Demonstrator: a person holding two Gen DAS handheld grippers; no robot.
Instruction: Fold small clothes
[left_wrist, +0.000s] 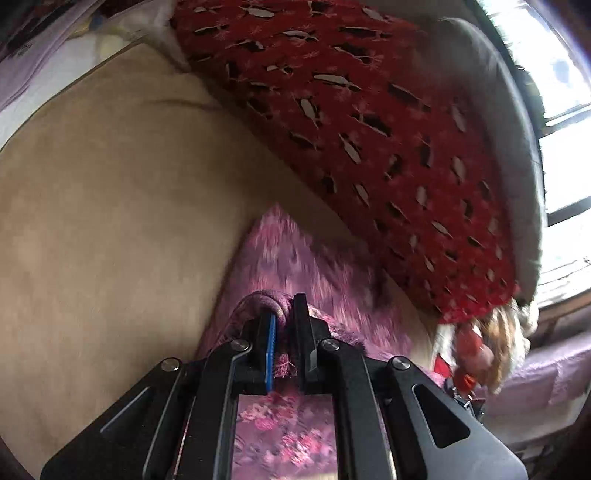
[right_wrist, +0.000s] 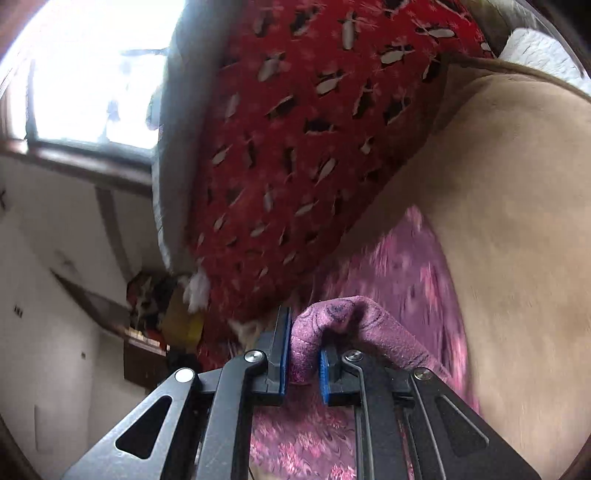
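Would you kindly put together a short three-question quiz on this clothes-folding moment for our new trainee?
1. True or false: both grippers are shut on the pink floral garment.
2. What covers the surface beneath the garment? A) tan blanket B) green towel C) bare wood
3. What pattern does the red blanket carry?

Key:
1. True: the left gripper and the right gripper each pinch a fold of it.
2. A, the tan blanket.
3. Small penguin-like figures.

Tan bed cover (left_wrist: 110, 221) spreads wide, smooth. Red blanket with black-and-white penguin print (left_wrist: 369, 122) lies over it along the far side. Bright window (right_wrist: 85, 74) beyond. Cluttered shelf (right_wrist: 155, 302) against white wall (right_wrist: 48, 295).
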